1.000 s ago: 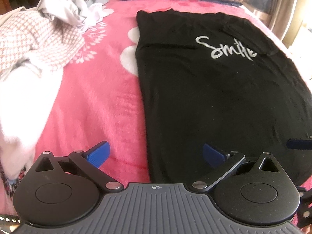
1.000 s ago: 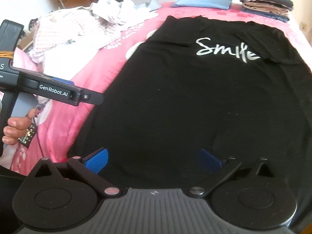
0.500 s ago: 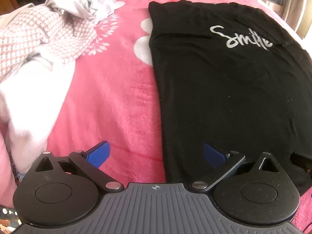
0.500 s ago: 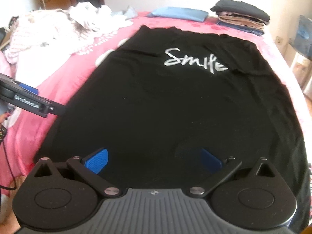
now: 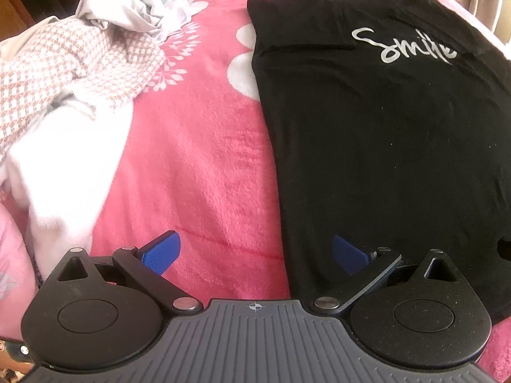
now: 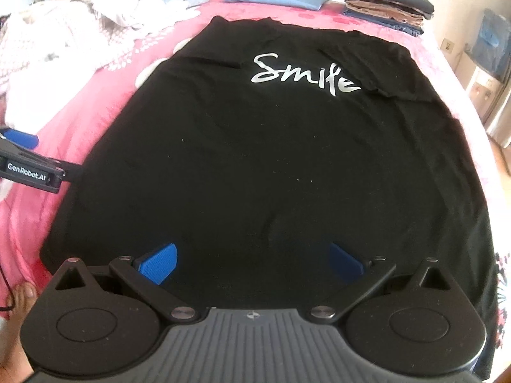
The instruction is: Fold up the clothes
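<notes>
Shifted left since earlier; both grippers agape, empty. Shirt lengthwise ahead, hem nearest, probably under right gripper.

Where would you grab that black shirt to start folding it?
Probably the near bottom hem, one corner per tool. The black shirt lies flat and face up on the pink blanket, its hem edge nearest both open tools, so come in low from the near side.

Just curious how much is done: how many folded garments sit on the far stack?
About 4 in the folded stack at the bed's far right corner; thin layers may hide more.
</notes>
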